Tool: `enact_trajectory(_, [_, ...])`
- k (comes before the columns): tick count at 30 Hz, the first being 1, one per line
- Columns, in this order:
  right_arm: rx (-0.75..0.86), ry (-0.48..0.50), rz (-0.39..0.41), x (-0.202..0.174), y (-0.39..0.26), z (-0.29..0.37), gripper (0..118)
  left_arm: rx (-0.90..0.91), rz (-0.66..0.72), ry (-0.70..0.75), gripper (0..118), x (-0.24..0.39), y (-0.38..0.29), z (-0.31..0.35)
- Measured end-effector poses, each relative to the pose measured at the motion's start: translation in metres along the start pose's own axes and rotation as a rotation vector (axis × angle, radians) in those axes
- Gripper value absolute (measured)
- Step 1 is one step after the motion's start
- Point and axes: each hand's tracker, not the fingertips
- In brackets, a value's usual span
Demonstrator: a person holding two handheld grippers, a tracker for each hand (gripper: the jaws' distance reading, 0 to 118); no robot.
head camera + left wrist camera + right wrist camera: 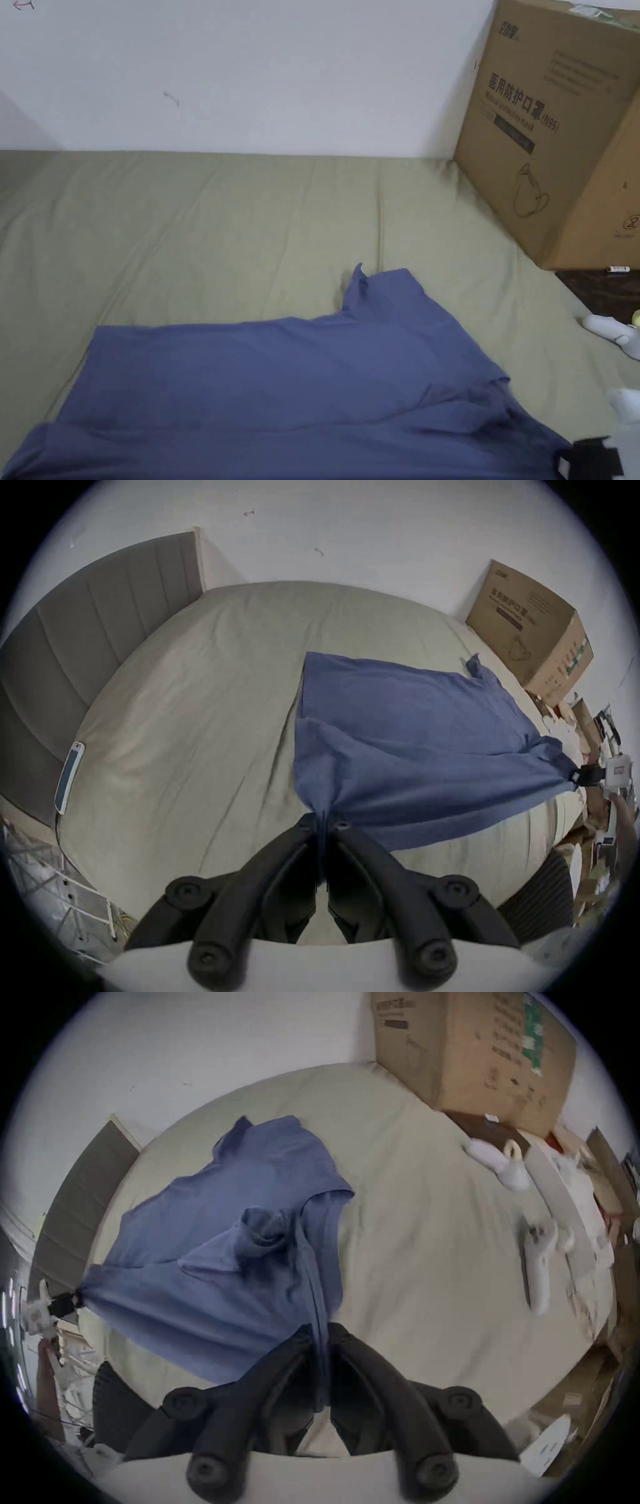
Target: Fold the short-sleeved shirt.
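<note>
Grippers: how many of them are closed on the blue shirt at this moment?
2. The left gripper pinches one near corner of the blue shirt, and the right gripper pinches the other near end, by the sleeve. Each has both jaws pressed on the cloth.

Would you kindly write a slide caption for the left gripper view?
Left tongs pinch one corner of the blue shirt on the bed, right tongs holding another.

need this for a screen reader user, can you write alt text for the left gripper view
The left gripper has its jaws shut on a bunched edge of a blue shirt spread over a bed. Farther off, the right gripper holds another edge of the shirt. A cardboard box stands by the wall, and a phone lies by the headboard.
</note>
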Motion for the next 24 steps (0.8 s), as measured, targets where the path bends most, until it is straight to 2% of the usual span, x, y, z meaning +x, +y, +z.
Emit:
enact_trajectory(2, [-0.042, -0.001, -0.028, 0.007, -0.03, -0.003, 5, -0.05, -0.006, 0.001, 3, -0.002, -0.023, 0.0])
enact_trajectory(5, [-0.062, 0.002, -0.022, 0.013, -0.061, -0.019, 5, -0.071, -0.009, 0.003, 3, -0.006, -0.052, -0.004])
enact_trajectory(8, [-0.042, -0.007, -0.052, 0.009, -0.069, -0.023, 6, -0.017, 0.07, -0.055, 4, -0.013, -0.061, 0.0])
enact_trajectory(9, [-0.023, -0.042, -0.048, 0.007, -0.068, -0.02, 11, 0.0, 0.073, -0.046, 15, -0.014, -0.06, 0.003])
enact_trajectory(10, [-0.005, -0.081, -0.029, 0.004, -0.066, -0.016, 24, 0.015, 0.064, -0.022, 34, -0.015, -0.058, 0.008])
enact_trajectory(11, [0.011, -0.103, -0.007, 0.001, -0.063, -0.012, 50, 0.029, 0.064, -0.012, 62, -0.016, -0.054, 0.013])
enact_trajectory(12, [0.02, -0.12, 0.008, -0.004, -0.06, -0.007, 95, 0.047, 0.069, -0.008, 98, -0.017, -0.051, 0.017])
enact_trajectory(13, [0.056, -0.116, 0.02, -0.009, -0.057, 0.002, 114, 0.093, 0.076, -0.019, 111, -0.017, -0.045, 0.025])
enact_trajectory(14, [0.122, -0.102, 0.035, -0.017, -0.052, 0.013, 118, 0.135, 0.079, -0.039, 114, -0.016, -0.038, 0.034])
enact_trajectory(18, [0.291, -0.034, 0.04, -0.064, -0.03, 0.055, 118, 0.268, 0.056, -0.099, 113, 0.003, -0.009, 0.059])
enact_trajectory(21, [0.417, 0.062, 0.075, -0.093, -0.013, 0.073, 115, 0.38, 0.008, -0.141, 110, 0.027, 0.012, 0.075])
enact_trajectory(22, [0.489, 0.094, 0.08, -0.104, -0.009, 0.078, 108, 0.424, -0.006, -0.163, 100, 0.035, 0.02, 0.079])
enact_trajectory(23, [0.541, 0.113, 0.099, -0.116, -0.003, 0.082, 92, 0.45, -0.018, -0.158, 82, 0.042, 0.028, 0.081])
enact_trajectory(24, [0.58, 0.129, 0.117, -0.121, 0.005, 0.081, 48, 0.458, -0.034, -0.154, 40, 0.05, 0.038, 0.08])
